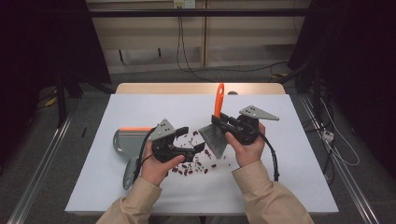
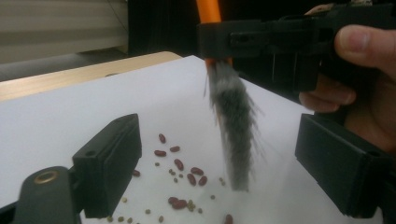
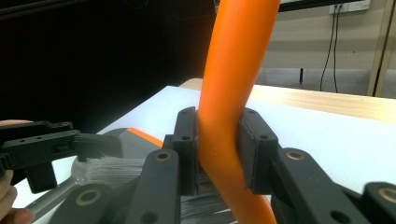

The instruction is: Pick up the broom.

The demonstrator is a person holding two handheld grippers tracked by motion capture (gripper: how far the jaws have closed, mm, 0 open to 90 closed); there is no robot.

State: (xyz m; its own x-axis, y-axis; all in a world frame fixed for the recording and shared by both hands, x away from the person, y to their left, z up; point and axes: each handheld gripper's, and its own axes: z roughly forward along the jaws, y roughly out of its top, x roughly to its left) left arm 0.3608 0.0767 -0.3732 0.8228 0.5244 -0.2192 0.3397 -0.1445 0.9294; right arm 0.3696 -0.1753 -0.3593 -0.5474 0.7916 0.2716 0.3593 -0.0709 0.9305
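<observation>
At the left of the white table [image 1: 280, 186], seen from the high view, a grey dustpan [image 1: 125, 142] with an orange front edge lies flat, its handle pointing toward the person; nothing can be seen lying in its tray. Just right of it the left gripper [image 1: 194, 140] hovers low over the table with its jaws standing wide apart and nothing between them. In the left gripper view the scattered red beans [image 2: 180, 164] and smaller greenish ones lie on the white surface between and beyond those jaws. The beans spread between the two hands, near the dustpan but apart from it. Right of the beans the brush [image 1: 215, 135] hangs with its grey bristles down, just beside the pile. The right gripper [image 3: 218, 149] is clamped on the brush's orange handle [image 3: 233, 84], pads pressing it from both sides.
</observation>
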